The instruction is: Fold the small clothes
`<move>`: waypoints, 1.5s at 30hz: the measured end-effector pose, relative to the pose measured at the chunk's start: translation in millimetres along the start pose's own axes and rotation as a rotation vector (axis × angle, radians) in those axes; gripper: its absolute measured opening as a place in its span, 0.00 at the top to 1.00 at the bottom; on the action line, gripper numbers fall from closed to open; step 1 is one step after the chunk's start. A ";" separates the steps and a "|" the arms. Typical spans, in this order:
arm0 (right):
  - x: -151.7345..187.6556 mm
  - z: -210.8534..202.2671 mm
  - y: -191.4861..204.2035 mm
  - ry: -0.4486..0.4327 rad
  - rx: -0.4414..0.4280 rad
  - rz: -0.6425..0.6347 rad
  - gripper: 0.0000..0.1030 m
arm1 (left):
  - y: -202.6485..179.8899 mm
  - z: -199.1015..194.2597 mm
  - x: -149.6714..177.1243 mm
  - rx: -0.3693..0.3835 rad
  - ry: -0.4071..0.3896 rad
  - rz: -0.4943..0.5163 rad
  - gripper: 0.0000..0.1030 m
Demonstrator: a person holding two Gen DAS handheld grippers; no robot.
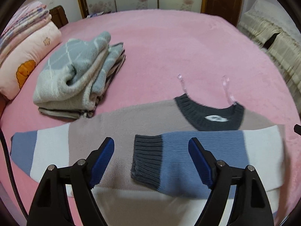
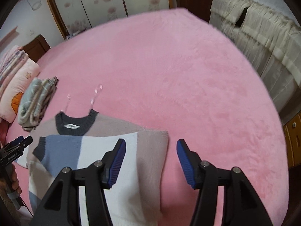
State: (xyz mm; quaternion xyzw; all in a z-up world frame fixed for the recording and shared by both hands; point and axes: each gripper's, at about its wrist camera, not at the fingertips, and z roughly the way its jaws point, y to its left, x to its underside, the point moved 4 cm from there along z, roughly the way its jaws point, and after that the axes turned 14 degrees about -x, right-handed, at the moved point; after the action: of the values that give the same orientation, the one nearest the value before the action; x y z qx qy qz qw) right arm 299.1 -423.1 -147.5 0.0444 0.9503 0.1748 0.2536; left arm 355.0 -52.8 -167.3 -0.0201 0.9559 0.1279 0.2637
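Grippers, two: my left gripper (image 1: 151, 146) and right gripper (image 2: 151, 148) both stood open, holding nothing. One colour-block sweater (image 1: 120, 124) lay flat on the pink bed (image 1: 169, 43), one sleeve (image 1: 188, 150) folded across. Beyond, one stack of folded clothes (image 1: 75, 75); two pillows (image 1: 28, 52).

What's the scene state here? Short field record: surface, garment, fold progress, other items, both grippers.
surface: pink bed cover
garment: colour-block knit sweater, flat, collar away from the cameras
fold progress: one sleeve folded across the chest, dark cuff near the middle; other sleeve not yet folded
other items: folded clothes stack beyond the sweater; pillow at the bed edge
left gripper: open, holding nothing, above the folded sleeve
right gripper: open, holding nothing, over the sweater's edge
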 end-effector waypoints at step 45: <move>42.4 6.6 -32.7 -0.071 0.272 -0.022 0.47 | 3.6 37.6 28.5 -0.041 0.063 -0.011 0.20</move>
State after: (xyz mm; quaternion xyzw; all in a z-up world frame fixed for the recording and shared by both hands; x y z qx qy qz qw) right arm 265.7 -444.3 -184.2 0.0740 0.9561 0.0399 0.2806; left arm 348.8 -39.0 -212.1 -0.0346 0.9608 0.1454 0.2335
